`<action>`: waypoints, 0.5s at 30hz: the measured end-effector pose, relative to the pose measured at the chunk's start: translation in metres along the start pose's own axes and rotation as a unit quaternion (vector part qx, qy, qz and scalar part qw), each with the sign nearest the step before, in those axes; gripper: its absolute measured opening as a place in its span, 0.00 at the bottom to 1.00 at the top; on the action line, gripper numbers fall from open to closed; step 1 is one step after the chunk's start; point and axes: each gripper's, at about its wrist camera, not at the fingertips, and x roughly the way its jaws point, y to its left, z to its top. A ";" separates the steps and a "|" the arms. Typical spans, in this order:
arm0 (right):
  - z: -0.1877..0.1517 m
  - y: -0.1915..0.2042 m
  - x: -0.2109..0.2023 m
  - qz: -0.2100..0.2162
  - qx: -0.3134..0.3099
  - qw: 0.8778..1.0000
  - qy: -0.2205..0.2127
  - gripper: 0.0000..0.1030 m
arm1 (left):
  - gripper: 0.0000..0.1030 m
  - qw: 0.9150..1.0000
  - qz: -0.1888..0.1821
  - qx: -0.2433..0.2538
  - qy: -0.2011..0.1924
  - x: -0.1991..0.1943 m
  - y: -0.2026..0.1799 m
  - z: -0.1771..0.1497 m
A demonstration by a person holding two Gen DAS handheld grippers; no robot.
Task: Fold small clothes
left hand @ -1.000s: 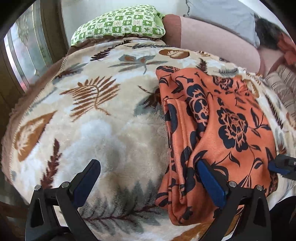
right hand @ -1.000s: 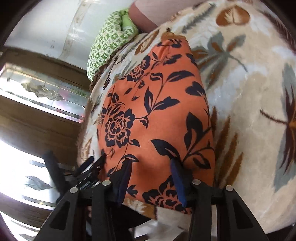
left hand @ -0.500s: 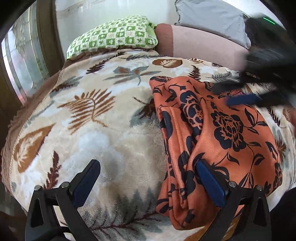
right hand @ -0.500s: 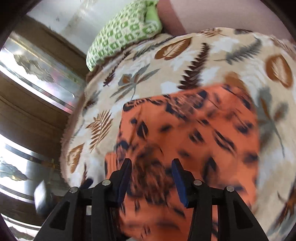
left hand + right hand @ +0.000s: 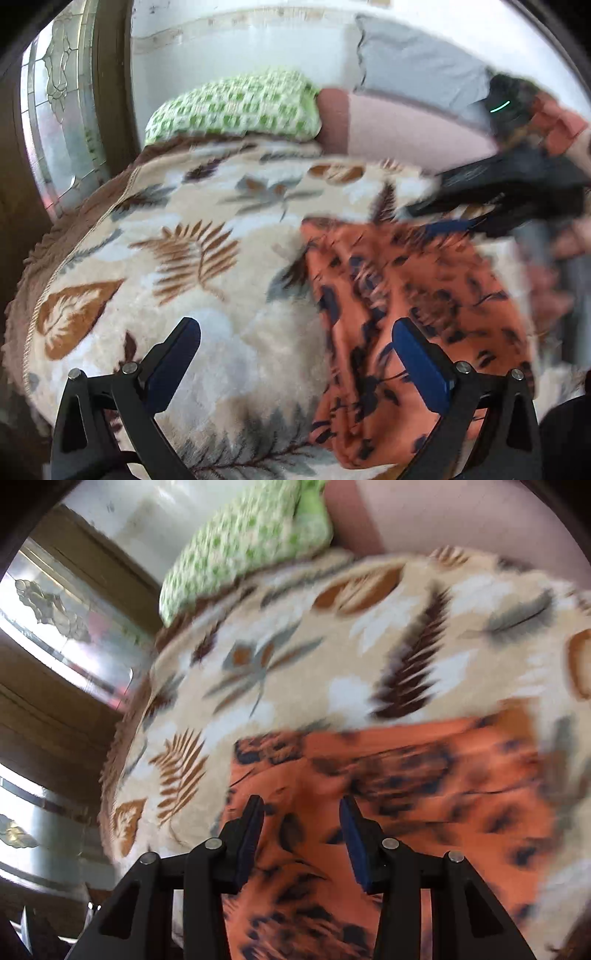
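Observation:
An orange garment with dark blue flowers (image 5: pixel 417 295) lies folded on a leaf-patterned blanket (image 5: pixel 207 258). My left gripper (image 5: pixel 295 354) is wide open above the garment's left edge, its right finger over the cloth. My right gripper (image 5: pixel 301 834) is open and empty, hovering over the garment (image 5: pixel 388 786). It also shows blurred in the left wrist view (image 5: pixel 491 199), over the garment's far edge.
A green checked pillow (image 5: pixel 236 107) and a pink cushion (image 5: pixel 399 129) lie at the bed's far end. A grey pillow (image 5: pixel 417 74) leans behind them. A wooden frame with patterned glass (image 5: pixel 59 110) stands on the left.
My right gripper has let go of the garment's near edge and swung up over its far side. My left gripper has risen and drawn back a little, still open.

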 end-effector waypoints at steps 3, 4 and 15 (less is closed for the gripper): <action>0.003 -0.031 -0.025 -0.005 0.031 0.999 -0.019 0.45 | 1.00 0.996 0.031 0.044 0.066 0.029 -0.013 -0.007; 0.003 -0.046 -0.025 -0.008 0.051 0.999 -0.009 0.45 | 1.00 0.996 0.037 0.042 0.062 0.030 -0.014 -0.007; -0.057 -0.081 -0.065 0.042 0.103 0.994 -0.023 0.39 | 1.00 0.999 0.029 0.028 0.027 0.010 -0.010 -0.007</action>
